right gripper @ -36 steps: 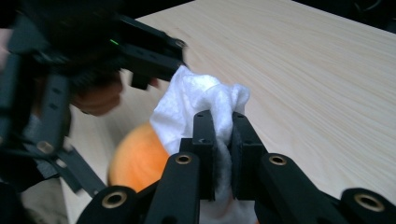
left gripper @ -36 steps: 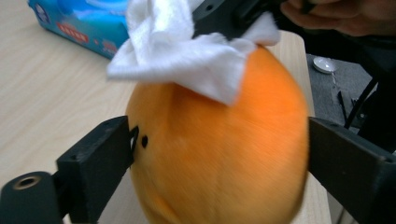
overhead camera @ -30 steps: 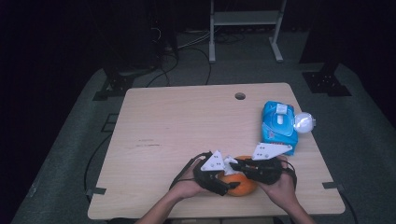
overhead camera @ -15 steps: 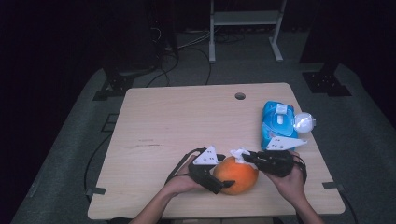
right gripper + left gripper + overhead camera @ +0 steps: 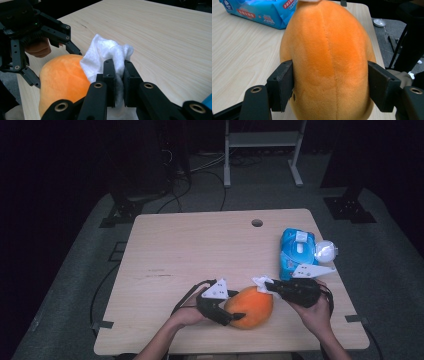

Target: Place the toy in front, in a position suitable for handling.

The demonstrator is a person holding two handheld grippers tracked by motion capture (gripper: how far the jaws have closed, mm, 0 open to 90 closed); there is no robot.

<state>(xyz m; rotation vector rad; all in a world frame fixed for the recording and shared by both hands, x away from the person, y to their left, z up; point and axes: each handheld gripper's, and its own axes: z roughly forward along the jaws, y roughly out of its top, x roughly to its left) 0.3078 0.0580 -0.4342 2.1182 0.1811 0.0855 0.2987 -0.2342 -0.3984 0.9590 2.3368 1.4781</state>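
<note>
Between the left tool's (image 5: 329,87) jaws, which have just been closing, sits the orange plush (image 5: 329,57), gripped on the counter (image 5: 200,250). Ahead of it, the right tool (image 5: 117,72) pinches a wipe (image 5: 105,53); rub lightly, holding the plush steady.

We see orange toy (image 5: 329,62): plush, short matt nap, stitched seam down middle. White wipe (image 5: 105,53): soft crumpled cloth-like sheet, fibrous. Gripper pads (image 5: 282,85): matt black plastic, metal eyelets. Table (image 5: 190,250): pale wood-grain laminate, smooth, low sheen. Blue wipes pack (image 5: 296,251) far right: glossy plastic film, printed.
</note>
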